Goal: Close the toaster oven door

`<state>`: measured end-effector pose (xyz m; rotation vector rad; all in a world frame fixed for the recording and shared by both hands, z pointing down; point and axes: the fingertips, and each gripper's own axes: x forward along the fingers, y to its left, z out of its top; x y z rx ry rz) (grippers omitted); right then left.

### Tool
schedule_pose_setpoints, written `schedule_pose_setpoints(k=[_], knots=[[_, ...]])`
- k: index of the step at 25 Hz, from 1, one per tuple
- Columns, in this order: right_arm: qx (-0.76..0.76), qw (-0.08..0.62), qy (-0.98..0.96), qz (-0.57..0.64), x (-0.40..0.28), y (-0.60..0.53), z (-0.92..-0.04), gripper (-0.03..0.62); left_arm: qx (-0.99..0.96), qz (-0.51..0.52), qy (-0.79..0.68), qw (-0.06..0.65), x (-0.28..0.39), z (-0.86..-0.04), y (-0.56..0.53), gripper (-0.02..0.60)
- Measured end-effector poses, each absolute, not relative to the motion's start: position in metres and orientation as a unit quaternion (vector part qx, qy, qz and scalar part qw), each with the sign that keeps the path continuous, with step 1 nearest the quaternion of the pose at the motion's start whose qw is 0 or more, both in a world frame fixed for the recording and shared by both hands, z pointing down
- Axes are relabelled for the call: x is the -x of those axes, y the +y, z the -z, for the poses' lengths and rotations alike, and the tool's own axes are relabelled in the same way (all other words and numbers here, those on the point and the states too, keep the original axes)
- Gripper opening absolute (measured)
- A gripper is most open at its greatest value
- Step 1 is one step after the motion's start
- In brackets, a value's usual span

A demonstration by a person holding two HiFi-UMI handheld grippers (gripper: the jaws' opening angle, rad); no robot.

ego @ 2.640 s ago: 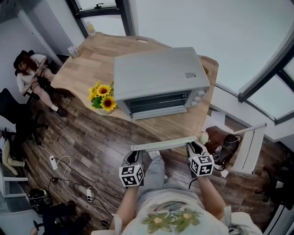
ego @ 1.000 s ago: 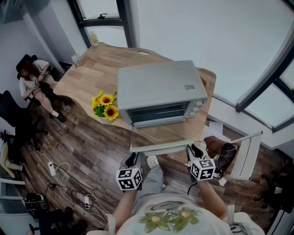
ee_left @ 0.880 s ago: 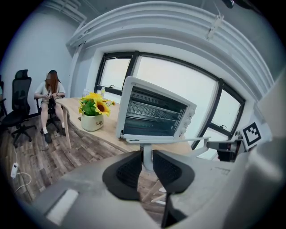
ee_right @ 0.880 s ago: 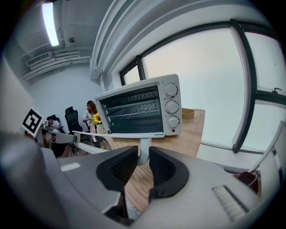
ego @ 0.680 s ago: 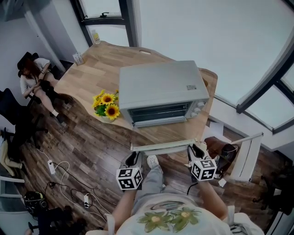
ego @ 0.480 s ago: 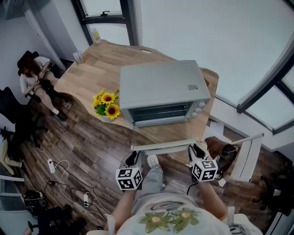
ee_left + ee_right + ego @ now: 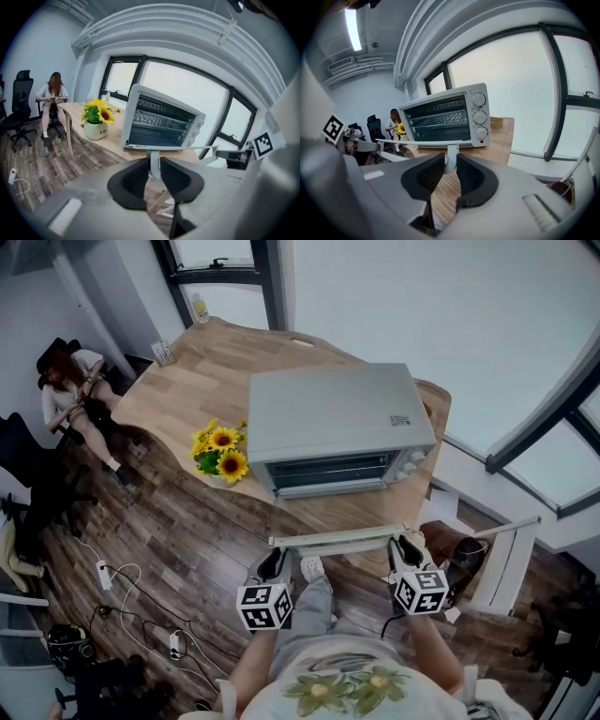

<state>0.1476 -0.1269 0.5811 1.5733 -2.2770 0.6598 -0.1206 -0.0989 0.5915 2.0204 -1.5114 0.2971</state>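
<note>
Change since the earlier frames: slight. The toaster oven (image 7: 337,418) is carried a little to the right of the head view; both tongs are kept where they were.

Toaster oven: set on the near right part of the surface (image 7: 202,381), cavity and racks exposed. Door: let down to level, its white front rail (image 7: 337,540) projected past the surface edge, over the floor (image 7: 178,531).

Left tongs (image 7: 274,563): closed on a white handle post (image 7: 154,161) at the rail's left end. Right tongs (image 7: 405,547): clamped likewise on the post at the right end.

Step in hand, as judged: handle gripped, swing not yet begun. Next move: both ends to be lifted together and arced up towards the cavity until the door is seated.

Surface: pale wood, irregular outline; a pot of sunflowers (image 7: 220,448) is placed left of the oven.

Room: large windows (image 7: 422,296), plank floor, office chairs, a seated person (image 7: 67,390) at far left, loose cables (image 7: 122,587).
</note>
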Motion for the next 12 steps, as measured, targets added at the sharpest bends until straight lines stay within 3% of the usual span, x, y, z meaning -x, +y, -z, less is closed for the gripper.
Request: schedule_pose_setpoints(k=[12], knots=[[-0.544,0.140,-0.796,-0.227,-0.146,-0.134,-0.569,0.084,-0.763,-0.096,-0.568,0.292,0.122,-0.580,-0.106,0.091]])
